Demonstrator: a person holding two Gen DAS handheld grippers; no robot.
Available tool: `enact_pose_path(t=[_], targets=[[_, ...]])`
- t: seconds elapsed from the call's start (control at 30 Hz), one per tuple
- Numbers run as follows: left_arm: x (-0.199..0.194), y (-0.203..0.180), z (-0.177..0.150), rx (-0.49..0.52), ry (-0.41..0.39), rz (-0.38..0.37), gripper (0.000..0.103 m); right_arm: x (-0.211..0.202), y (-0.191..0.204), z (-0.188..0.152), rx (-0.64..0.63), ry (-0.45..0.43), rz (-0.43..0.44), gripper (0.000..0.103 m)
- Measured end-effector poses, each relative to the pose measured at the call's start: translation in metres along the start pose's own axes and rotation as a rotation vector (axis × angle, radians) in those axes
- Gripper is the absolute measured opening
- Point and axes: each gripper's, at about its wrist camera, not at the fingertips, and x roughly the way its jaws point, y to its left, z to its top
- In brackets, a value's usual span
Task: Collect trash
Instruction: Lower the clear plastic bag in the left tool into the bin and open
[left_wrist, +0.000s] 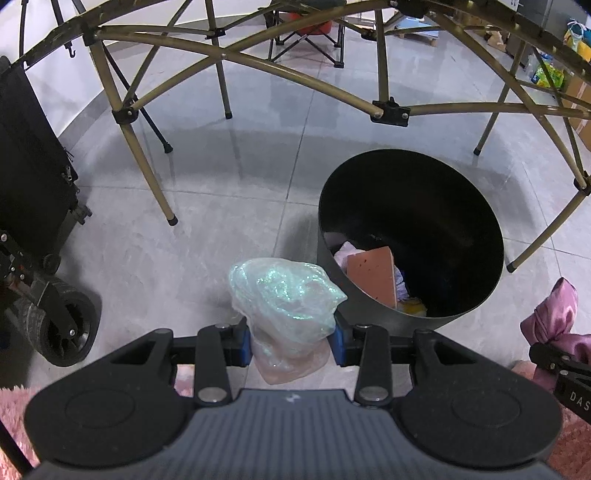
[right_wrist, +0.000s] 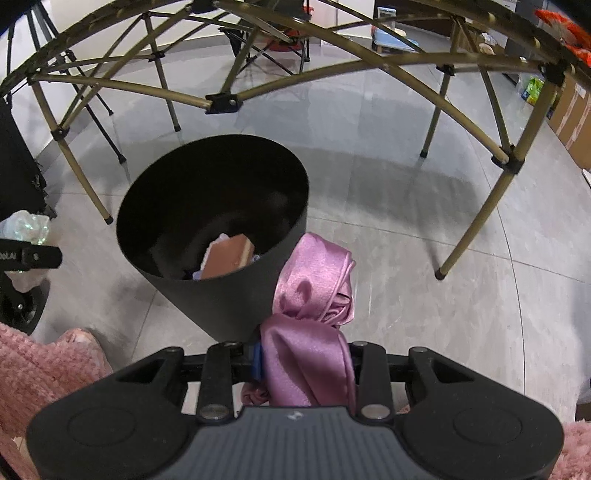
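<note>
Left gripper (left_wrist: 293, 341): seen from its own wrist camera, pointing steeply down toward the floor, its two blue-padded fingers (left_wrist: 242, 345) drawn in and pressing on either side of a crumpled iridescent plastic bag (left_wrist: 286, 302), which bulges out beyond the fingertips. Right gripper (right_wrist: 306, 363): likewise tilted steeply down, jaws narrowed and clamped on a bunched pink satin cloth (right_wrist: 314, 295), whose far end stands out past the fingers. In the left wrist view the right gripper appears at the right edge; the two are held side by side, apart.
</note>
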Motion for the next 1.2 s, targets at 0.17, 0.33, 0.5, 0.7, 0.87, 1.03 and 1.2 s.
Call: enact_pose_path(t=[0.17,0.33,0.5,0.7,0.87,1.03,1.2], targets=[[0.002,-0.009,0.004,0.012,0.002,-0.01,0.039,0.004,-0.011,-0.003,0.028,0.007,-0.011,0.031],[0.005,-0.018,0.008,0.018,0.016,-0.024,0.039,0.008,-0.024,-0.006,0.061,0.015,-0.023,0.032],[0.006,-0.029,0.014,0.029,0.011,-0.025,0.039,0.011,-0.035,-0.007,0.089,0.017,-0.038,0.032],[0.008,-0.041,0.024,0.031,0.002,-0.014,0.039,0.013,-0.048,-0.008,0.129,0.013,-0.052,0.031],[0.007,-0.053,0.032,0.043,-0.017,-0.008,0.039,0.018,-0.06,-0.008,0.164,0.011,-0.067,0.032],[0.009,-0.064,0.041,0.047,-0.026,-0.009,0.039,0.023,-0.073,-0.008,0.199,0.013,-0.074,0.032],[0.011,-0.078,0.049,0.061,-0.039,-0.006,0.039,0.026,-0.082,-0.01,0.224,0.011,-0.089,0.032]])
